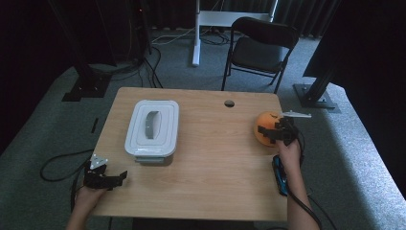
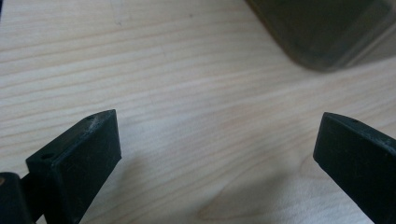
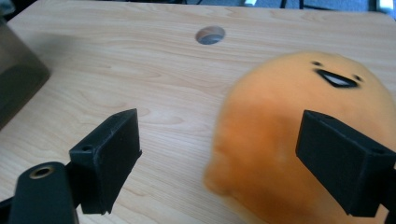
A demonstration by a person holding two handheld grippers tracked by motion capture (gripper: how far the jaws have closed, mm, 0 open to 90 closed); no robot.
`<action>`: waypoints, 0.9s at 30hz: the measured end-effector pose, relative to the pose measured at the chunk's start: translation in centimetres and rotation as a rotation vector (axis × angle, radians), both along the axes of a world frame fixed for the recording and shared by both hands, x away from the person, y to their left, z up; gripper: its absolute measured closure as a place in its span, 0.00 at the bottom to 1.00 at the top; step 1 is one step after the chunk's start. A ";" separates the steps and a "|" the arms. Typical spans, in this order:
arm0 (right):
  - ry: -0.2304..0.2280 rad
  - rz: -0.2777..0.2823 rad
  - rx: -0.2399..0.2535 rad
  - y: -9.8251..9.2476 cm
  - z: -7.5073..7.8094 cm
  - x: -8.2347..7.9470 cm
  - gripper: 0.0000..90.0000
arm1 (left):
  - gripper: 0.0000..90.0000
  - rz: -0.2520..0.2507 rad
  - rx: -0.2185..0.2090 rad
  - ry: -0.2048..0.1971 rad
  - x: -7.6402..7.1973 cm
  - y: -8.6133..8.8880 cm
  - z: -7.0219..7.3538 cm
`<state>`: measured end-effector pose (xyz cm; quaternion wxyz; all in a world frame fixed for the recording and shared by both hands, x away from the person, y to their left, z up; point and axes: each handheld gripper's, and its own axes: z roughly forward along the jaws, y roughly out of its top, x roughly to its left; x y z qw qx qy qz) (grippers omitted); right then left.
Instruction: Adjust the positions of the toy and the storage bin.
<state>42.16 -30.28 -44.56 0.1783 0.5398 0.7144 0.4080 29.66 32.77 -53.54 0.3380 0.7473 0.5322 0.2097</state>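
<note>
Box left of centre on table, nearer the far edge. Toy at right edge. Hole by far edge, between them.

**Orange plush toy at the table's right edge**

The orange plush toy is round and soft, with small black eyes and an open black mouth stitched on. It sits upright on the wooden table, near the right edge, well apart from the lidded container.
</note>
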 end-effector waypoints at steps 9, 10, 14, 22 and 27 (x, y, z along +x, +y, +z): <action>-0.063 0.128 0.005 4.3 0.1 -0.7 0.16 | 0.01 -0.011 0.049 -0.014 0.5 -0.4 0.9; -0.071 0.144 0.008 4.8 0.1 -0.7 0.16 | 0.01 -0.012 0.048 -0.019 0.7 -0.4 1.0; -0.093 0.184 0.022 6.3 0.0 -0.8 0.16 | 0.01 -0.011 0.027 -0.016 1.3 -0.4 1.2; -0.031 0.212 0.018 9.1 -1.1 -0.5 0.13 | 0.01 -0.003 0.012 -0.010 2.8 -0.4 1.5; -0.012 0.230 0.002 10.3 -1.8 -0.3 0.13 | 0.01 0.001 0.007 -0.002 3.8 -0.2 1.8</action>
